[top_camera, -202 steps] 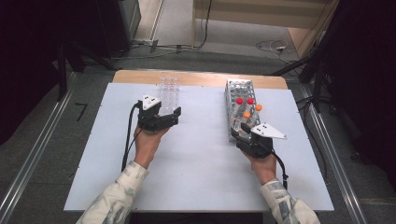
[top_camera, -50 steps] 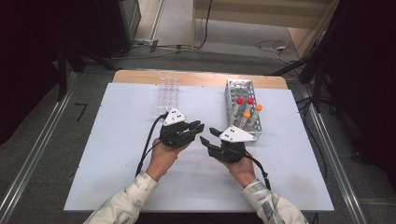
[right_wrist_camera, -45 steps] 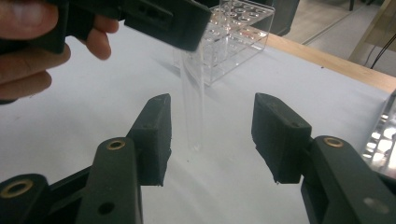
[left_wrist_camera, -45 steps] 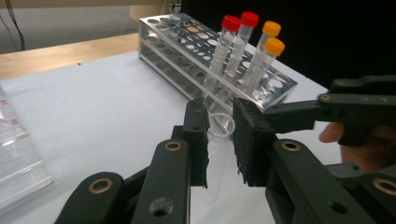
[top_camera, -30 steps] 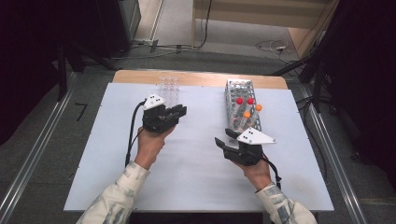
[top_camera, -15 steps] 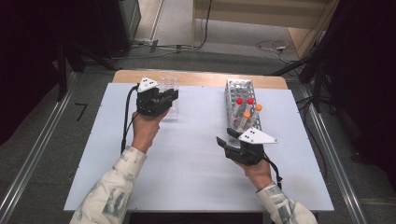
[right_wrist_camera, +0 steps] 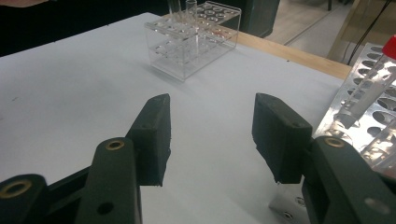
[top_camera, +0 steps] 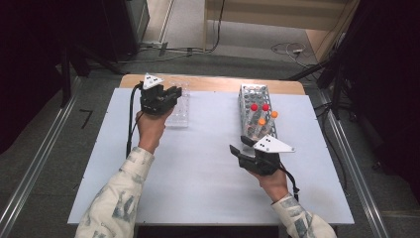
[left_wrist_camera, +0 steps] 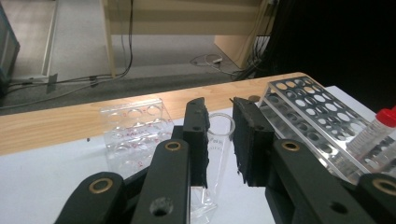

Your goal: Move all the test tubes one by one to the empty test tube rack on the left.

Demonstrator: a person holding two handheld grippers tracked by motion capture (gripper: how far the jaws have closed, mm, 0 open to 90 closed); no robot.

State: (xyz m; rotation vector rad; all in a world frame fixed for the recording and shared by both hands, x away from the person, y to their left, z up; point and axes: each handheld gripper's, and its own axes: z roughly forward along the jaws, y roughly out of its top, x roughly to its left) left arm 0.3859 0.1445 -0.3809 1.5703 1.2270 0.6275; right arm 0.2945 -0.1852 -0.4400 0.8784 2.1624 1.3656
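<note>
My left gripper (top_camera: pixel 171 94) is at the far left of the table, above the clear plastic rack (top_camera: pixel 179 113). Its jaws are shut on a clear, capless test tube (left_wrist_camera: pixel 219 144), held upright just in front of that clear rack (left_wrist_camera: pixel 135 130). My right gripper (top_camera: pixel 240 147) hovers low over the white tabletop by the near end of the metal rack (top_camera: pixel 250 96). The right gripper (right_wrist_camera: pixel 210 112) is open, with only bare table between its jaws. Red-capped tubes (top_camera: pixel 254 107) and orange-capped tubes (top_camera: pixel 261 121) lie in the metal rack.
The white mat (top_camera: pixel 198 163) covers the table, with a wooden strip (top_camera: pixel 218 83) along the far edge. From the right gripper view the clear rack (right_wrist_camera: pixel 194 39) stands ahead and the metal rack (right_wrist_camera: pixel 373 126) is close on the right.
The left hand has carried the clear tube away from the table's middle to the far left, up to the clear rack. The right hand has stayed in place, jaws unchanged.
</note>
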